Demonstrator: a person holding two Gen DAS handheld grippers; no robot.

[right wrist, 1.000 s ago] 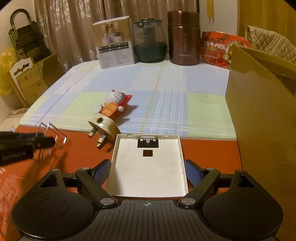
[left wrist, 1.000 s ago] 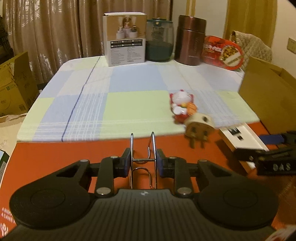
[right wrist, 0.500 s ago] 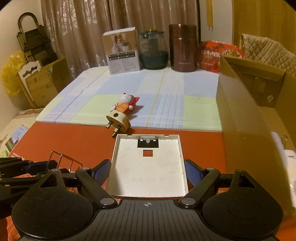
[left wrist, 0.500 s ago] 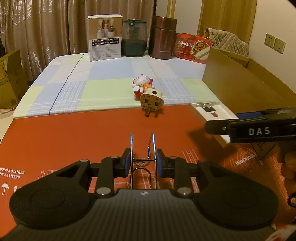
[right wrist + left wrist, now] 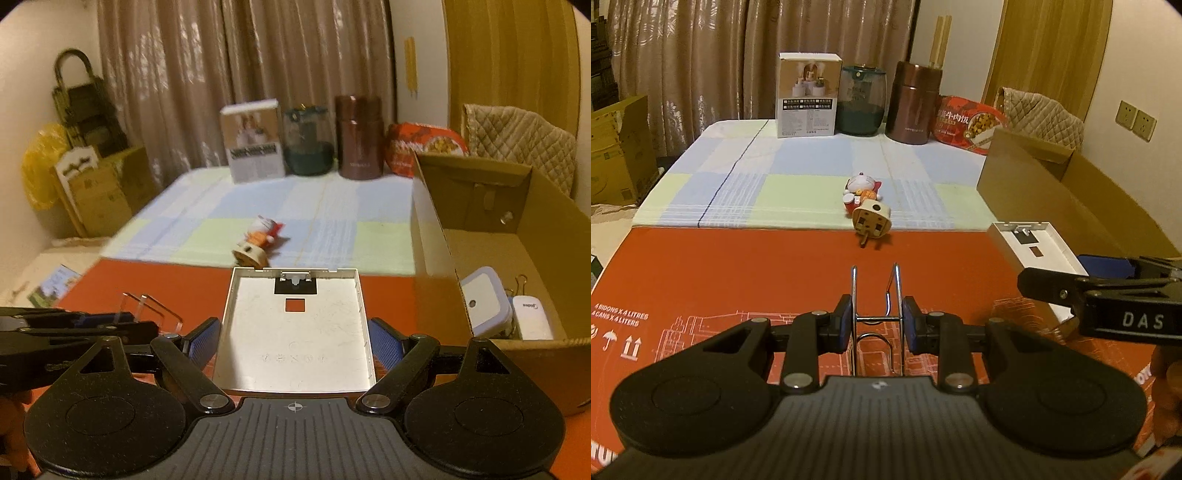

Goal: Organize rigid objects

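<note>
My left gripper (image 5: 875,325) is shut on a bent metal wire hook (image 5: 874,295), whose two prongs stick out forward above the red mat (image 5: 738,280). My right gripper (image 5: 295,341) is shut on a white plastic cover plate (image 5: 295,317), with the blue pads (image 5: 201,341) pressing its two side edges. In the left wrist view that plate (image 5: 1034,247) shows at the right, near an open cardboard box (image 5: 480,206). A cat figurine (image 5: 860,186) and a beige plug (image 5: 871,219) lie at the edge of the checked cloth, well ahead of both grippers.
The box holds a white, blue-rimmed device (image 5: 484,302), a white gadget (image 5: 532,317) and a binder clip. At the table's far end stand a white carton (image 5: 807,96), a glass jar (image 5: 862,101), a brown canister (image 5: 914,103) and a red food pack (image 5: 967,123).
Both grippers have drawn back and risen with their loads. The figurine and plug look farther away, and the box's inside has come into the right wrist view.
</note>
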